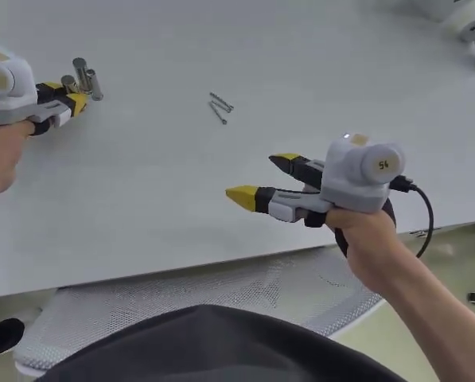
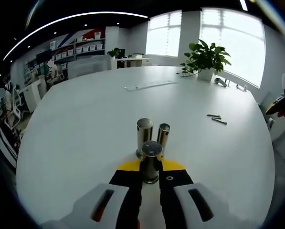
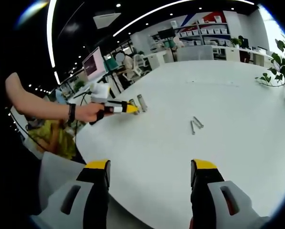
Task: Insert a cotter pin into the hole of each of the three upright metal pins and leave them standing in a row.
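At the far left of the table (image 1: pixel 157 207), the left gripper (image 2: pixel 151 168) clamps the nearest of three clustered metal pins (image 2: pixel 144 131). The right gripper (image 1: pixel 259 177) hangs wide open, with the cotter pins (image 1: pixel 219 106) lying mid-table. A careless pull could topple the close-packed neighbours.

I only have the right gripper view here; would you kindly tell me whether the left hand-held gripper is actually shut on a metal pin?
Observer: Yes. The left gripper view shows the left hand-held gripper shut on the nearest metal pin.
Operator: Thank you. How do the other two stand?
Observer: Upright and close together just behind it: a wider-looking pin beside a slimmer-looking pin.
Operator: Is any cotter pin fitted yet?
Observer: None, seen that close; the cotter pins lie loose on the table.
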`<state>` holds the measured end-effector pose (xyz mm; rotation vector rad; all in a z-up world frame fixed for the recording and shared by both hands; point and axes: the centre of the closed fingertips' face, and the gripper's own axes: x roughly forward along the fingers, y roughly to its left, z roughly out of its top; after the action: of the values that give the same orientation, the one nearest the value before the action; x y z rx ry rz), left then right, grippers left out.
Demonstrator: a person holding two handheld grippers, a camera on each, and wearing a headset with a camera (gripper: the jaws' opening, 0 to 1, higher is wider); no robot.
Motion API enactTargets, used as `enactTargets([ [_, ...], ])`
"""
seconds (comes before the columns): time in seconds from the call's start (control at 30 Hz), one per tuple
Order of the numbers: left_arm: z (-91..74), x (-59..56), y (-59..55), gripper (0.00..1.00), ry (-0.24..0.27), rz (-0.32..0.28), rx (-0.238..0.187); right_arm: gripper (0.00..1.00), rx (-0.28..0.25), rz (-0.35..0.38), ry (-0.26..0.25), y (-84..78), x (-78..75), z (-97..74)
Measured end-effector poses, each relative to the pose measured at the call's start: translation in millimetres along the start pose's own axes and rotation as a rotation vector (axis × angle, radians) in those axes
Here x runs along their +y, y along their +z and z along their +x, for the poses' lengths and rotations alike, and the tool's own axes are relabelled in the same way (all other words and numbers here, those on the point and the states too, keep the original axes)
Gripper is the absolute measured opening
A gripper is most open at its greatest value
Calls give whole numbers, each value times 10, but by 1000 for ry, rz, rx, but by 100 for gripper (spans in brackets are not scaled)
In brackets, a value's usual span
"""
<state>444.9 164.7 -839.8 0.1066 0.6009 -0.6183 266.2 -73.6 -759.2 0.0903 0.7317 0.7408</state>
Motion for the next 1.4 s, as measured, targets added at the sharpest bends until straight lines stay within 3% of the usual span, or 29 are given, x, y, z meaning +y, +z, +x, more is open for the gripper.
enactTargets([
  [0.23, -25, -7, -5, 10, 0, 13, 3, 70, -2, 0, 1, -2, -6, -3],
  [0.67, -148, 29, 121, 10, 11, 4, -27, 70, -10, -1, 9, 16, -14, 8],
  [0.97, -265, 7, 129, 10, 16, 23, -26, 70, -23, -4, 15, 56, -5, 24],
  [1.4, -395, -168, 133, 10, 7, 45, -25, 70, -27, -11, 26, 41, 30, 21],
])
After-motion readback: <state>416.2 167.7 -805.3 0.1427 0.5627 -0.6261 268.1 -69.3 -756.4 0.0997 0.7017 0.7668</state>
